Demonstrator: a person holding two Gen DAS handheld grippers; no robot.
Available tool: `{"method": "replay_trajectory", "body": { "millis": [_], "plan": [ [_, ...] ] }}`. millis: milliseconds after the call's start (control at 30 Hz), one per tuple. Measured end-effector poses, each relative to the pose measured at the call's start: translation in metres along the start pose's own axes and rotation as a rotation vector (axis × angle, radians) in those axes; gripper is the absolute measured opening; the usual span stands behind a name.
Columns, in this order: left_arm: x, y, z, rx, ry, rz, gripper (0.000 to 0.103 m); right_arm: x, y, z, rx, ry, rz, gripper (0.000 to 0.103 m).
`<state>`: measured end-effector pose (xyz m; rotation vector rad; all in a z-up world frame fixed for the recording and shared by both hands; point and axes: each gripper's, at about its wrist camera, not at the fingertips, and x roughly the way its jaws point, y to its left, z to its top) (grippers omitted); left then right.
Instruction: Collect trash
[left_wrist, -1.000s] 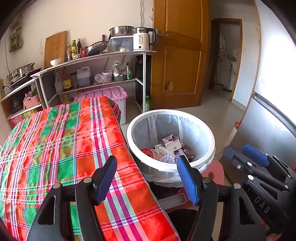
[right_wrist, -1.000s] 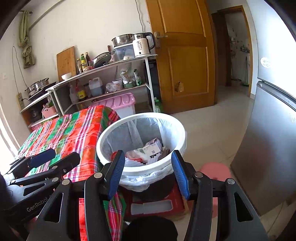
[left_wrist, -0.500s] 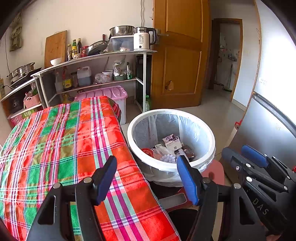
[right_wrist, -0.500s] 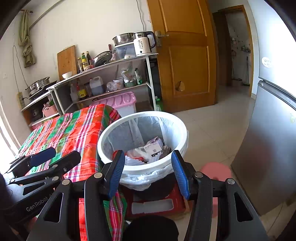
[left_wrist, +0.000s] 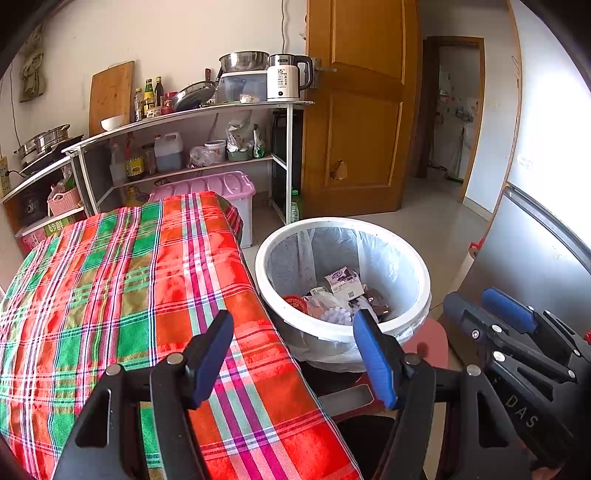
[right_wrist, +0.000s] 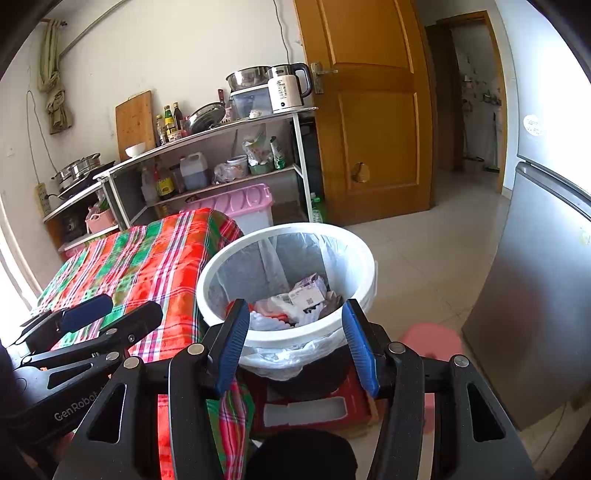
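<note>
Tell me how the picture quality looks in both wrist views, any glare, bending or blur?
Left wrist view: the wall above the fridge is blown out white at the right edge, the shelf unit bows from the fisheye, and the trash bin is sharp. Right wrist view: daylight glare at the far left edge, dark corner vignetting, and the wooden door leans and curves.

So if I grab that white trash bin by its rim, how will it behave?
The white trash bin looks like thin plastic holding only a few wrappers, so probably light. It seems perched on a red stool, so a push might tip it. Its loose liner may slip under the fingers.
</note>
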<state>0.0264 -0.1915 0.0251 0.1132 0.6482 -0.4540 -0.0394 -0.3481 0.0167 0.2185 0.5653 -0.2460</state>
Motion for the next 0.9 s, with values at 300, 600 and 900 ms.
{"method": "replay_trajectory", "body": {
  "millis": [300, 600, 900],
  "plan": [
    [-0.0003, 0.001, -0.0001, -0.002, 0.003, -0.002, 0.069, 0.0005, 0.0012, 0.0023, -0.006, 0.0, 0.002, 0.053],
    [-0.0001, 0.0006, 0.0003, -0.002, 0.006, -0.003, 0.069, 0.0016, 0.001, 0.0012, -0.004, 0.001, 0.004, 0.053],
    [0.0004, 0.0005, -0.0002, -0.001, 0.01, -0.001, 0.069, 0.0017, 0.001, 0.001, -0.003, 0.002, 0.005, 0.053]
  ]
}}
